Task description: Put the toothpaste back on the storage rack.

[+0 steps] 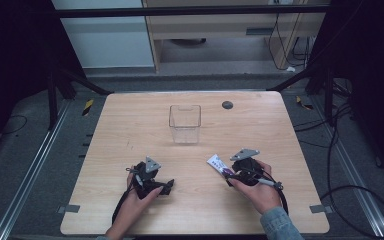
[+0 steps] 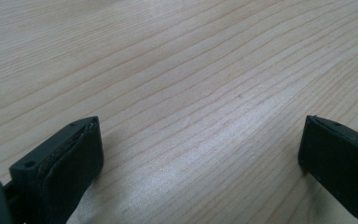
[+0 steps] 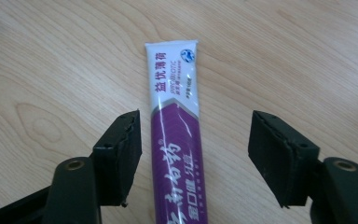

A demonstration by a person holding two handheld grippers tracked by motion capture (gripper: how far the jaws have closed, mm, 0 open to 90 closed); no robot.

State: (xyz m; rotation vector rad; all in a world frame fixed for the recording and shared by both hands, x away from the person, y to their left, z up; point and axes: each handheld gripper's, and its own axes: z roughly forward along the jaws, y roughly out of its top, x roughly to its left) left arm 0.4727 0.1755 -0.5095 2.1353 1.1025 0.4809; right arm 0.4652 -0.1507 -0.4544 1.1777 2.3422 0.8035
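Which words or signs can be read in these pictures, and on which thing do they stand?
"益优薄荷": purple print on the white end of the tube.
"SWIOBIOTIC": my best reading of the small Latin line beside it; the finer print next to it is too small to read.
Round blue logo at the white end's corner: no readable text.
Large white characters on the purple part: partly cut off, so I cannot read them surely.
Nothing else carries text.

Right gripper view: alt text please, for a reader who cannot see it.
A purple and white toothpaste tube lies on the wooden table, running between the two black jaws of the right gripper. The left jaw stands close beside the tube; a clear gap separates the tube from the right jaw. The tube's flat crimped end points away from the camera.
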